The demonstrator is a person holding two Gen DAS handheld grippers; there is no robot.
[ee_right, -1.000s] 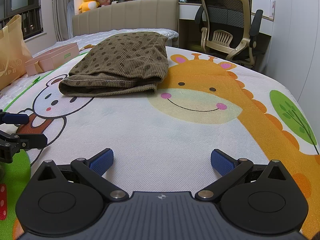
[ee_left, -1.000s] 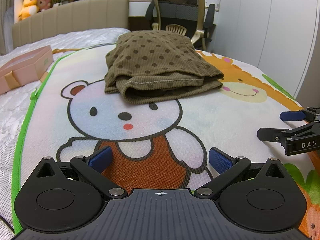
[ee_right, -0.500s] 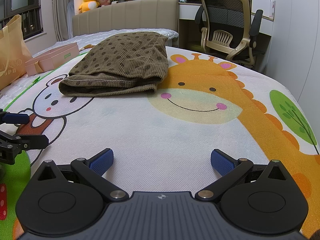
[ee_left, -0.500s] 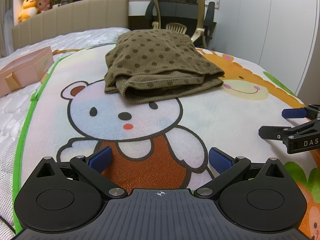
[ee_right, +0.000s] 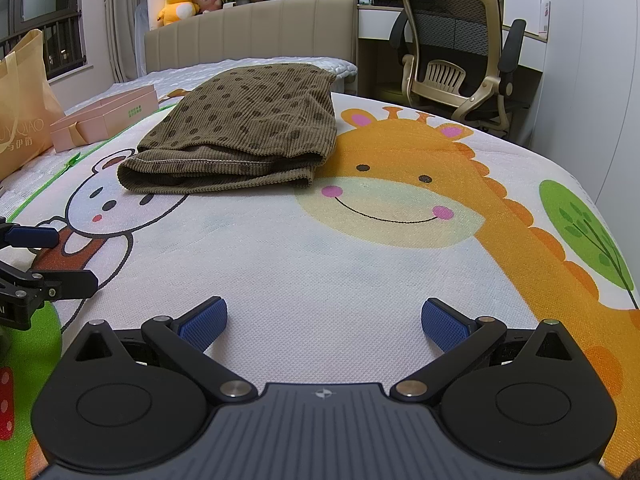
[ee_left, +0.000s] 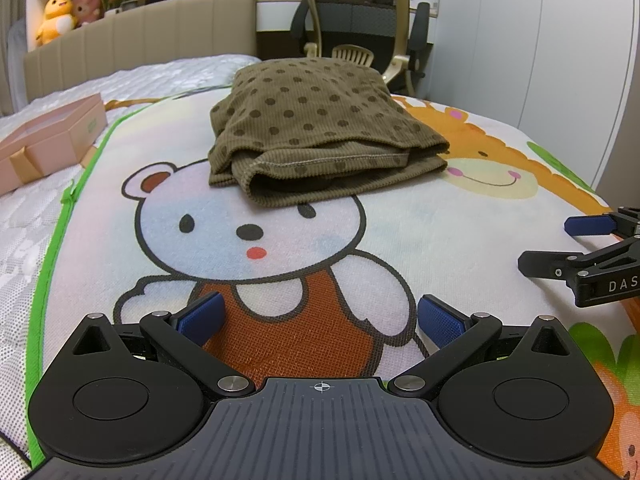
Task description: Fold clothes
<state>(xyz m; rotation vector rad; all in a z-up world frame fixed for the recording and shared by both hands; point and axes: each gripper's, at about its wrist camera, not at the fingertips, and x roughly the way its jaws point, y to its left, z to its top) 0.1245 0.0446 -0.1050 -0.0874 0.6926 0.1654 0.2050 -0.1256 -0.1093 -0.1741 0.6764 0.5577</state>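
1. A folded brown polka-dot garment [ee_left: 320, 136] lies on a cartoon-printed play mat [ee_left: 420, 220] spread over a bed. It sits toward the far half of the mat, its near hem across the top of a printed bear's head and its right corner touching a printed giraffe.
2. The left gripper [ee_left: 320, 318] hovers low over the bear's orange body, jaws spread wide and holding nothing. It is well apart from the garment, with bare mat between.
3. The right gripper [ee_right: 324, 320] hovers low over white mat below the giraffe's face, jaws also spread wide and empty.
4. Each gripper shows at the edge of the other's view, side by side and apart.
5. A green border [ee_left: 60, 220] marks the mat's left edge; beyond it lies quilted white mattress [ee_left: 24, 220] with a pink gift box [ee_left: 52, 136].
6. The mat's right edge curves down toward a white wall. An office chair [ee_right: 460, 52] stands past the bed's far corner.
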